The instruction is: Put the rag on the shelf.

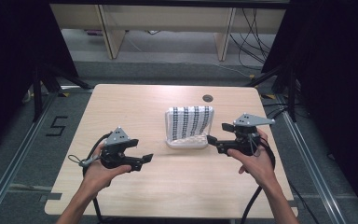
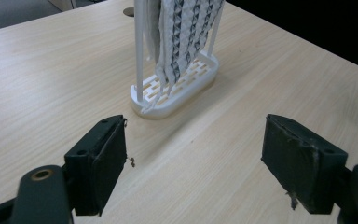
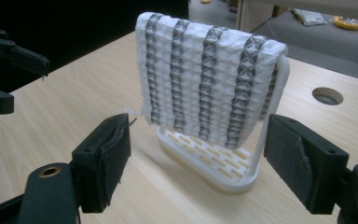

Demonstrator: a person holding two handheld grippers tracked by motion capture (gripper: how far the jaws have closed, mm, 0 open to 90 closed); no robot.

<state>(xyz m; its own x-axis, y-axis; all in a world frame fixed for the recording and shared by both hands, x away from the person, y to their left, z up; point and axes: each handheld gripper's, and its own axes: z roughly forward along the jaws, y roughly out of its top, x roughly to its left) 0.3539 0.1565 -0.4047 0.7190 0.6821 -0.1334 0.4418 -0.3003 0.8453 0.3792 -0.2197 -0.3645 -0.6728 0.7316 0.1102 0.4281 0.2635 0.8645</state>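
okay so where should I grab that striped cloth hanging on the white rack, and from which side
Probably the striped cloth's free lower edge on the face toward the right gripper. It drapes over the white rack's top bar, so that hem hangs loose above the slotted base. Come in level from the right, jaws open, one either side of the hanging layer.

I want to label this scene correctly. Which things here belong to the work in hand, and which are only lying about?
Belonging to the work:
- white cloth with grey woven stripes, draped over the rack
- white plastic rack with slotted base
- left gripper, open
- right gripper, open, nearest the cloth

Only lying about:
- round cable hole in the light wooden table
- cables on the floor
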